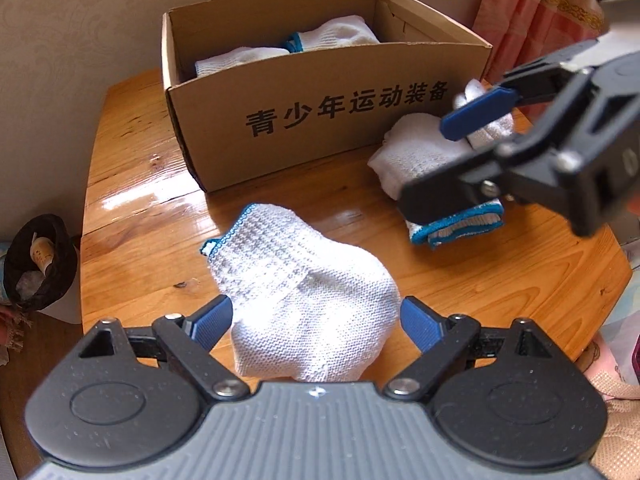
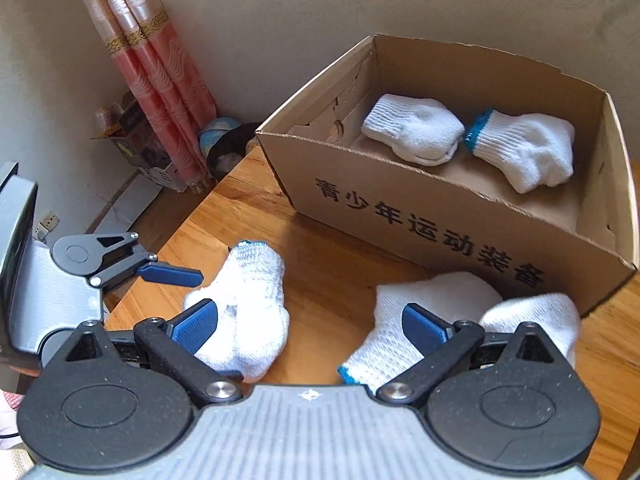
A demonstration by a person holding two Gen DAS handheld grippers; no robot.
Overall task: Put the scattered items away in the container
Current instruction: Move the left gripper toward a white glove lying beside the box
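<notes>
Gloves are the story on this table [image 1: 132,184] — white knitted work gloves with blue-trimmed cuffs, folded into soft bundles. Two of them sit side by side in the cardboard box [image 2: 440,216], one showing its bright blue cuff [image 2: 478,130], the other [image 2: 414,128] plain white from this angle. The box stands at the back of the wooden table, open-topped, black printed characters across its front wall.

Outside the box, one loose glove [image 1: 304,300] lies on the wood right between the fingers of the left gripper [image 1: 316,320] — jaws spread wide, blue pads flanking the bundle on both sides, not pinching it. Its knit looks greyish and speckled, a thin blue edge at the cuff.

Over by the box's front corner, another folded bundle [image 1: 416,152] rests on the table, blue cuff toward the table edge. The right gripper [image 2: 312,326] hovers over it with jaws wide apart, gripping nothing.

Pink curtain [image 2: 160,72] hangs in the corner behind.
</notes>
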